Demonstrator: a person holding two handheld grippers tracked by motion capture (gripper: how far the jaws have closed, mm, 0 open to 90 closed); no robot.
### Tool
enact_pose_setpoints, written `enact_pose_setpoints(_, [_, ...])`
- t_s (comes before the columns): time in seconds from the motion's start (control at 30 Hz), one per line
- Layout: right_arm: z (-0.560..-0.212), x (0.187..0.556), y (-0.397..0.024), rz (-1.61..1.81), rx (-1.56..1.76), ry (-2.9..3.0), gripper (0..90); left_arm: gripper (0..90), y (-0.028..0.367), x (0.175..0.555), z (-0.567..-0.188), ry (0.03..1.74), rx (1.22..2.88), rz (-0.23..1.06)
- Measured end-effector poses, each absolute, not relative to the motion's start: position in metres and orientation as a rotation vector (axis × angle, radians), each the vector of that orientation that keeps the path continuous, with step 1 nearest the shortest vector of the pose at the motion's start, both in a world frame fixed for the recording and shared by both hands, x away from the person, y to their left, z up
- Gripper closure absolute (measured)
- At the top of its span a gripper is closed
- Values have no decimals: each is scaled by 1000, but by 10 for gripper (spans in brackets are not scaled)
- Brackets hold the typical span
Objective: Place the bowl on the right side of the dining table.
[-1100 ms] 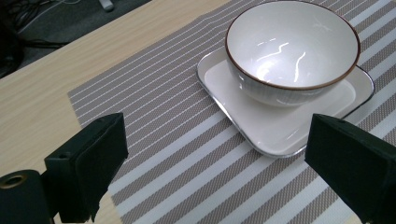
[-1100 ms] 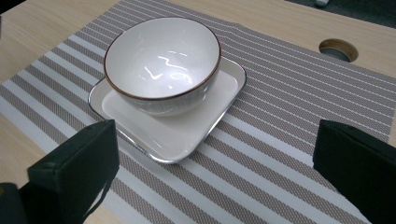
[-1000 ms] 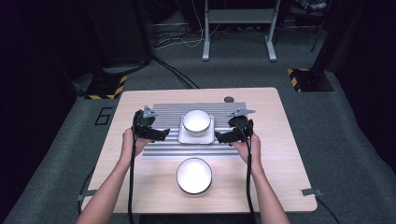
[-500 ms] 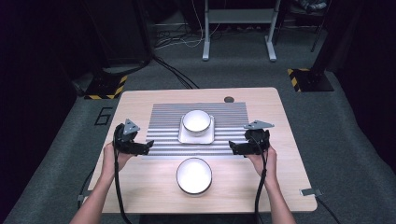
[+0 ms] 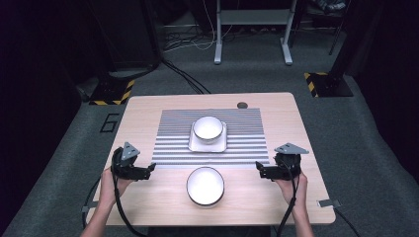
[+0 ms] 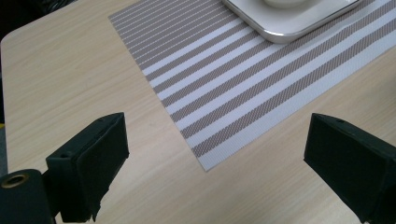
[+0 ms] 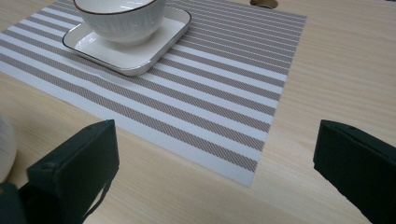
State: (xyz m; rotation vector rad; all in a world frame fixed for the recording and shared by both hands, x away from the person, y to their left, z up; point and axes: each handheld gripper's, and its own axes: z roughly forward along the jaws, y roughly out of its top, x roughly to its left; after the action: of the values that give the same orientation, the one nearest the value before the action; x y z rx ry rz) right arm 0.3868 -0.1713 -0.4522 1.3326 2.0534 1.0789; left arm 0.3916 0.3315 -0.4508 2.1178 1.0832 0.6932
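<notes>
Both grippers, left (image 5: 148,171) and right (image 5: 262,171), gape empty beside the near bowl (image 5: 205,185). A careless sweep inward could knock it, or snag the mat (image 5: 212,155) edge.

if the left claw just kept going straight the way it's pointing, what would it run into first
Probably the near left corner of the striped placemat, lying flat on the table ahead of the open left claw. Beyond it sits the white square plate. Depth is hard to judge.

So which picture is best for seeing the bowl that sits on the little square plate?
The right gripper view: the bowl is close, showing its ribbed side and dark rim on the square plate. The high view shows the whole bowl from above, but small. The left gripper view catches just its bottom edge.
</notes>
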Motion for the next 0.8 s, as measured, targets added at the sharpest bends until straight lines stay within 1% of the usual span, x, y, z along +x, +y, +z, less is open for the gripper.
enact_pose_setpoints(0.47, [-475,353,-200,1015,1403,1993,0,63,356,366,-479,1161,2104,693])
enact_pose_setpoints(0.8, [-492,344,-216,985,1471,1972,0,63,372,356,-498,1235,2066,675])
